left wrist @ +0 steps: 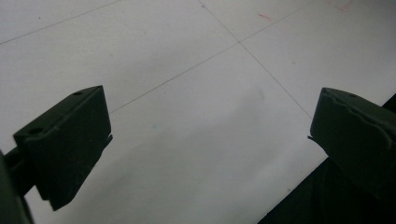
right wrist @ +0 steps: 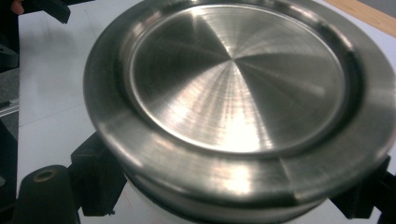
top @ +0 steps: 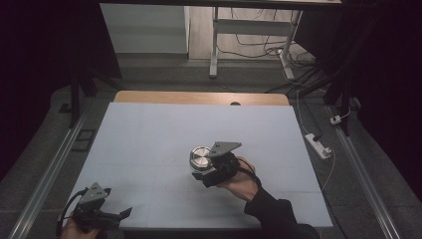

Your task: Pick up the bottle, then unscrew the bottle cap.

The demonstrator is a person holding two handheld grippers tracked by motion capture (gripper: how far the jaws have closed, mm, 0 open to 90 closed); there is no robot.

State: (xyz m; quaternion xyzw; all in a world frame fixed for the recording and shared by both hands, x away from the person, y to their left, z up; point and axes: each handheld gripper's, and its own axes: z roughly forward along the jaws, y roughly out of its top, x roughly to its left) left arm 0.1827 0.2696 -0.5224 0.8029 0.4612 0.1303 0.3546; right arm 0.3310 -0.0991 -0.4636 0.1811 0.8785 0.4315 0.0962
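Note:
A round brushed-steel container [top: 200, 158] with a recessed, rimmed top is held over the middle of the white table [top: 164, 129]. My right gripper [top: 208, 169] is shut on the steel container [right wrist: 233, 93], its black jaws pressing the body below the rim from both sides, and a hand holds the gripper from the right. My left gripper [top: 119, 215] rests low at the table's front left corner. In its own view the left gripper [left wrist: 210, 140] stands open, with bare white table surface between the jaws.
A wooden strip [top: 199, 97] runs along the table's far edge. A white power strip [top: 318, 145] and cables lie on the floor to the right. A white desk frame [top: 215, 45] stands behind. Metal rails [top: 54, 169] flank the table.

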